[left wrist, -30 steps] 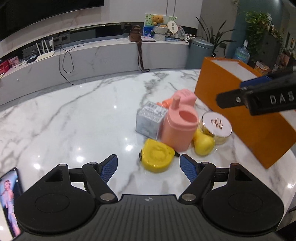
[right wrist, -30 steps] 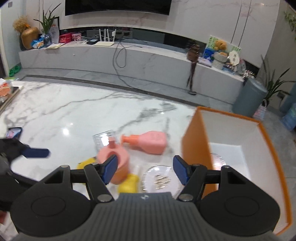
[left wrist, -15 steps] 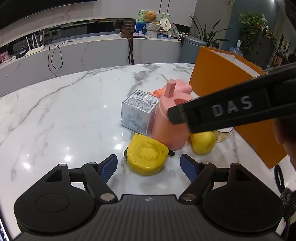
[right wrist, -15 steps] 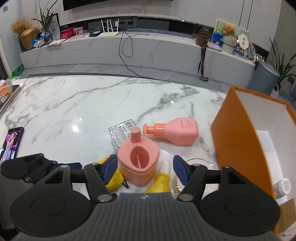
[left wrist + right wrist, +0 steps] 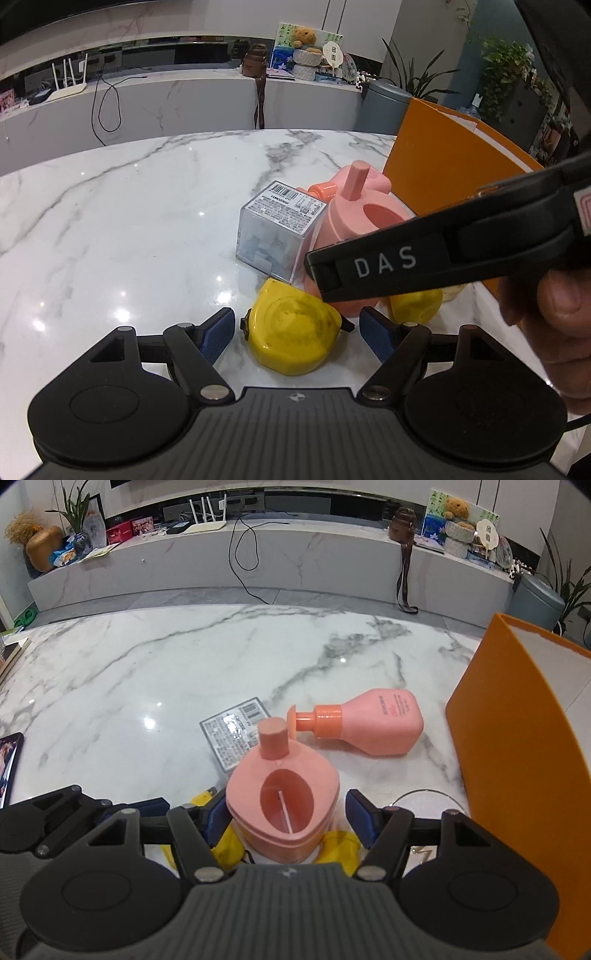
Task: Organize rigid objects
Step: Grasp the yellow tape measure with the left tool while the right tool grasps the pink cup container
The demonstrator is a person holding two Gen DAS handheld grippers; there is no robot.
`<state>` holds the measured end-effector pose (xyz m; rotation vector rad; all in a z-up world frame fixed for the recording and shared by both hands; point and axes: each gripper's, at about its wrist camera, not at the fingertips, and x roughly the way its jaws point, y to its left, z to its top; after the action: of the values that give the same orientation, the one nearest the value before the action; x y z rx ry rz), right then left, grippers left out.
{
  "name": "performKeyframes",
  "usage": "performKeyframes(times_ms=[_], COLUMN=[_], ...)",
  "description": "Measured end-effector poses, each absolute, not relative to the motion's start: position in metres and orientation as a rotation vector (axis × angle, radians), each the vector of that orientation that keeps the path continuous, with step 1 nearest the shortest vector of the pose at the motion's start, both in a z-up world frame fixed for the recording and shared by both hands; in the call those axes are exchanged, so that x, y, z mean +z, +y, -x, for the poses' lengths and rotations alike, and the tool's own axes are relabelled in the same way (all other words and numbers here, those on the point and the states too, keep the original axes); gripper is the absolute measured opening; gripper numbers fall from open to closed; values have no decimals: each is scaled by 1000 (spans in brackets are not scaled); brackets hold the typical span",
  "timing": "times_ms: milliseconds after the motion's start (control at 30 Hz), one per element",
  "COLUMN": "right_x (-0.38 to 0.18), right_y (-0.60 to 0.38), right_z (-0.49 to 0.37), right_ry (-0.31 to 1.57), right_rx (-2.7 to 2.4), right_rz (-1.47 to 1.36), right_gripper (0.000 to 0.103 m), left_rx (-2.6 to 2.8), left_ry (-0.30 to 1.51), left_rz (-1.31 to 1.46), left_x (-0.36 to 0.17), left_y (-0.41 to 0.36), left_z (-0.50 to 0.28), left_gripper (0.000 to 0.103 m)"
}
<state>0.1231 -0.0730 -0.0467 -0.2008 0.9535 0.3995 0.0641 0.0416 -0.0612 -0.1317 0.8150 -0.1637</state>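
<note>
Rigid household objects sit bunched on a white marble tabletop (image 5: 147, 672) beside a tall open orange cardboard box (image 5: 517, 738), the likely home for them. At the centre of the cluster stands a salmon-pink plastic container (image 5: 282, 805) with an oval mouth and a stubby upright post at its far rim. The right gripper (image 5: 282, 821) brackets it from above: both blue pads flank its walls, spread apart, with a narrow gap showing on each side, so nothing is gripped yet. The container's oval mouth runs roughly away from the camera, across the line between the fingers, which suggests the pads would meet its narrower sides if they came together.

The left gripper (image 5: 297, 330), jaws wide and empty, points at a flat round yellow tape-measure case (image 5: 291, 332) lying directly between its fingers on the marble. In that view the black arm of the other tool crosses in front of the pink container, and part of a person's hand (image 5: 554, 325) shows at the right edge.

Touching or nearly touching the container are a clear plastic cube with a barcode label (image 5: 279, 236), a small yellow pear-shaped object (image 5: 415, 306) and a round clear-lidded jar (image 5: 424, 801). A pink pump bottle (image 5: 369, 725) lies on its side just beyond, nozzle pointing left, base towards the box. The right hand is plainly nearer the container; the left, the yellow case.
</note>
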Motion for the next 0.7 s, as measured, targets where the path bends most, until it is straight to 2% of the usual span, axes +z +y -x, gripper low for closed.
performKeyframes(times_ms=[333,633,700], right_x=[-53,-53,-52], right_y=[-71,-73,-72], right_z=[-129,-128,-127], right_ry=[964,961,960], right_rx=[415,424,424], right_rz=[198,202,205], right_gripper=[61,59,59], left_rx=[-171,-172,-181], left_ry=[801,811,816], left_rz=[55,14,17], left_x=[-64,-63,-62], left_y=[31,27,27], left_z=[-65,-64,-64], left_gripper=[90,72,71])
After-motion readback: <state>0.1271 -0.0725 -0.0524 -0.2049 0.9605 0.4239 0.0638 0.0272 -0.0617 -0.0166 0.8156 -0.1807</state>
